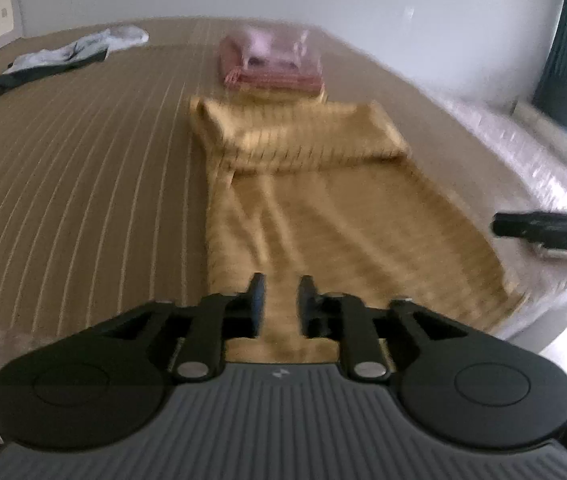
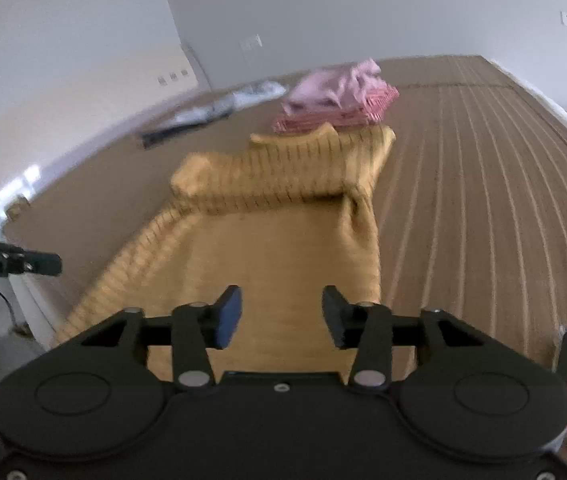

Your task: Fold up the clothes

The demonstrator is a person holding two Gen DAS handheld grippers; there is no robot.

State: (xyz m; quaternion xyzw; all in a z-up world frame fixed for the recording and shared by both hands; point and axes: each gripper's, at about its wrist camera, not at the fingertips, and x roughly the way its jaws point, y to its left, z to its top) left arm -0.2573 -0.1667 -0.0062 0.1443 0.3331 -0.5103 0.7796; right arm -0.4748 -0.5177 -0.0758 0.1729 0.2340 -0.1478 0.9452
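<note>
Brown striped bedding [image 1: 83, 184] fills most of both views, under pale walls. Centre frame lies the yellow garment [image 1: 323, 216], flat on the bed, its far end already turned back on itself in a thick band, probably a first fold made to shorten it. Behind it, toward the top, sits a folded red stack [image 1: 271, 72] with a crumpled pink piece on it, likely set aside as done. At upper left a grey and dark garment [image 1: 63, 56] lies loose, probably waiting its turn.

Left gripper [image 1: 279, 300] hangs over the garment's near hem, jaws apart and empty; the right gripper [image 2: 279, 316] is likewise spread wide with nothing between, seemingly placed to take the near corners.

Motion blur smears the knit and the stack. A pinkish object at the right view's lower right edge is cut off and unreadable.
</note>
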